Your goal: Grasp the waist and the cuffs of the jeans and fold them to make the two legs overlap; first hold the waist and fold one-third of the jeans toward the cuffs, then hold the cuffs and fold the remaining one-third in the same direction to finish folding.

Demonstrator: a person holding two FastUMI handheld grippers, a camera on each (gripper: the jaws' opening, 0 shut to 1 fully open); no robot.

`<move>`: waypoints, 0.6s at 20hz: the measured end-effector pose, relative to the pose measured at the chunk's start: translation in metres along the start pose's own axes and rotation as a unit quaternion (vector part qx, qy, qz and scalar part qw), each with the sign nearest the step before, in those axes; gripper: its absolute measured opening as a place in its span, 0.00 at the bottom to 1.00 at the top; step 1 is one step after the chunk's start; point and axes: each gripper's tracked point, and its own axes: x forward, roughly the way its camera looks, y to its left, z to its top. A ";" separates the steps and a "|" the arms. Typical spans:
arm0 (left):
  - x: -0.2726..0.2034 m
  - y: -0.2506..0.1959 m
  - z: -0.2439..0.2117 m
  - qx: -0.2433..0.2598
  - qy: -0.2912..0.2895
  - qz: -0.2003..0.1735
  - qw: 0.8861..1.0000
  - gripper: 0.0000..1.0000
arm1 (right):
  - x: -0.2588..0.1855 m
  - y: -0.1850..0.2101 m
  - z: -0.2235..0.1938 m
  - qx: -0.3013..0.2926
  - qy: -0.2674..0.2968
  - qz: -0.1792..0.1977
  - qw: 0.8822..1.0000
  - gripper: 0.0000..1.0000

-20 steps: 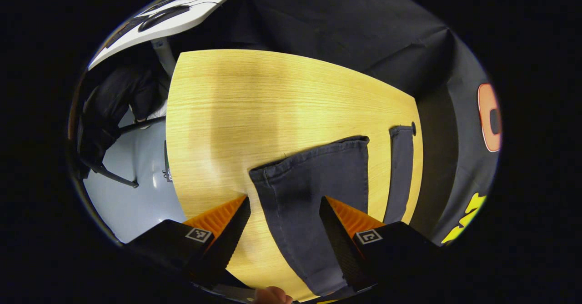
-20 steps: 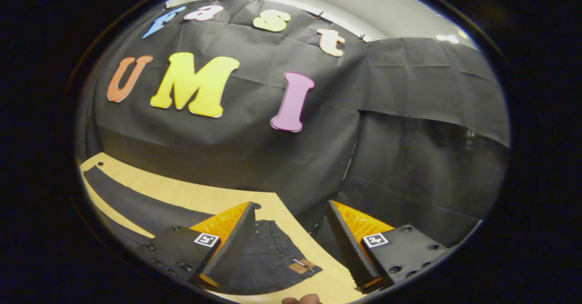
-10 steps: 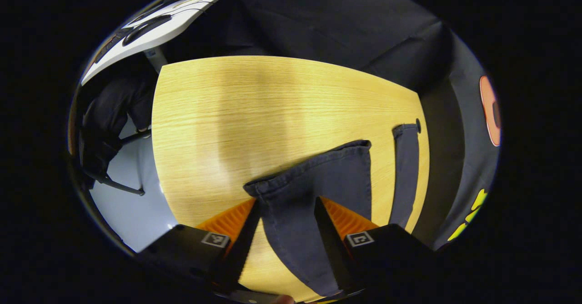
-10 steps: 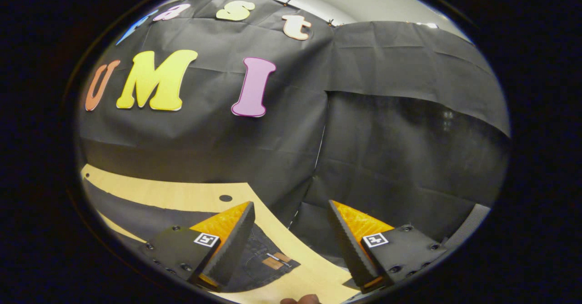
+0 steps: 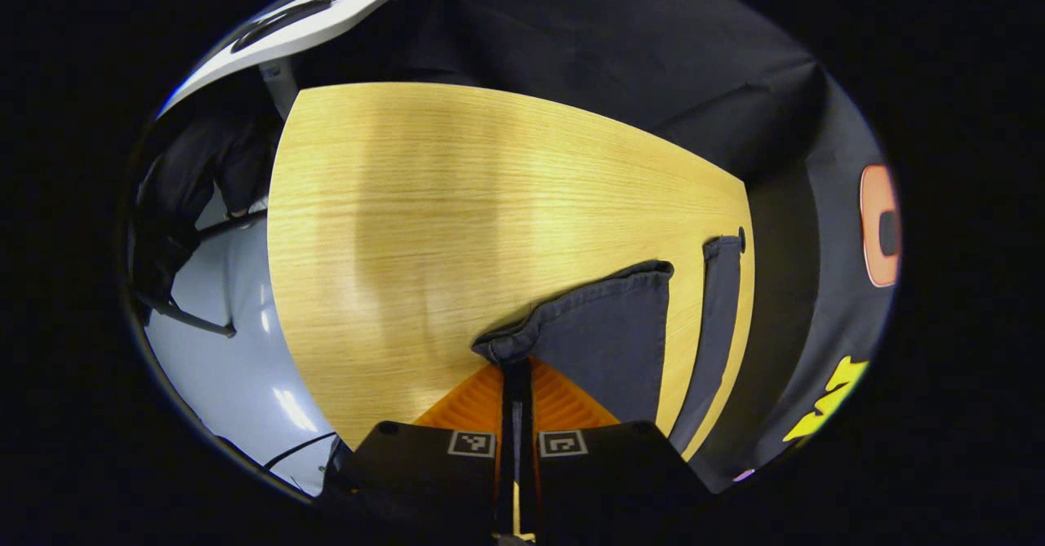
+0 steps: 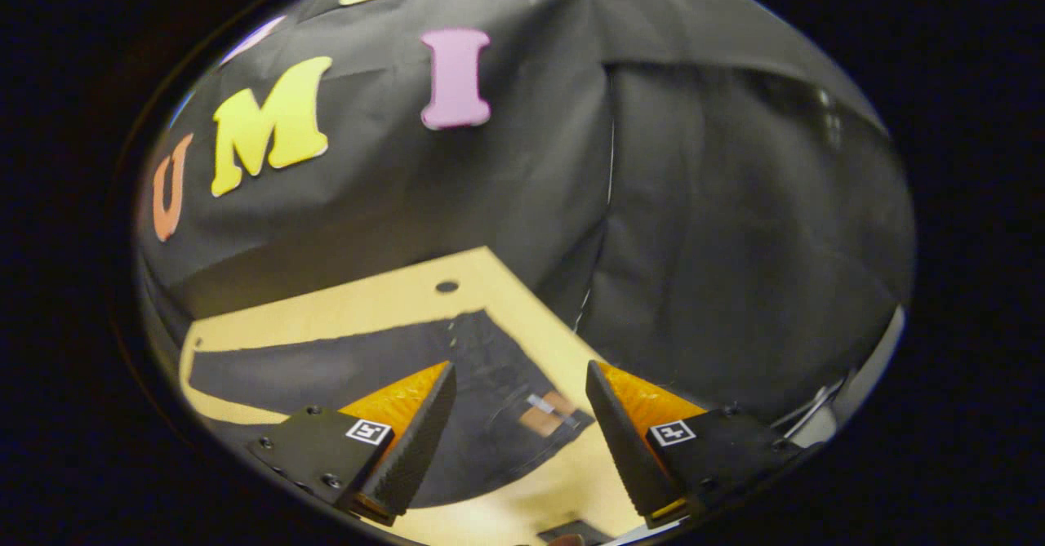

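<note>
left claw (image 5: pixel 516 366) clamped on the near cuff (image 5: pixel 522 340) of the dark jeans (image 5: pixel 608 342) on the wooden tabletop (image 5: pixel 457 203); right claw (image 6: pixel 518 383) apart over the waist (image 6: pixel 522 391).

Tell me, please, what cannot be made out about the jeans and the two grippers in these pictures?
- Left gripper view: the left gripper hides the cuff corner of the jeans between its fingers.
- Right gripper view: the right gripper, open, covers part of the waist; contact with the cloth cannot be told.
- Waist patch: too small.
</note>
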 end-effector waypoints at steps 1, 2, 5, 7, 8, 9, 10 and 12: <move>0.001 -0.001 0.000 0.006 -0.002 0.000 1.000 0.04 | 0.007 -0.006 -0.014 0.034 0.050 -0.002 0.998 0.99; 0.001 0.000 0.001 0.010 -0.003 0.001 1.000 0.04 | 0.015 -0.014 -0.027 0.066 0.094 -0.011 0.993 0.99; 0.001 -0.001 0.001 0.005 -0.004 -0.001 1.000 0.04 | 0.037 -0.035 -0.069 0.141 0.190 -0.049 0.970 0.98; 0.001 -0.002 0.001 -0.001 -0.001 -0.006 1.000 0.04 | 0.042 -0.035 -0.082 0.190 0.229 -0.047 0.954 0.98; 0.001 -0.002 0.001 -0.004 0.000 -0.008 1.000 0.04 | 0.045 -0.037 -0.088 0.207 0.248 -0.052 0.945 0.98; 0.001 -0.002 0.001 -0.003 0.000 -0.010 1.000 0.04 | 0.046 -0.039 -0.090 0.215 0.260 -0.053 0.940 0.98; 0.001 -0.002 0.001 -0.003 0.000 -0.012 1.000 0.04 | 0.048 -0.039 -0.095 0.218 0.272 -0.055 0.936 0.98; 0.001 -0.003 0.001 -0.005 0.000 -0.016 1.000 0.04 | 0.052 -0.035 -0.097 0.220 0.279 -0.055 0.933 0.98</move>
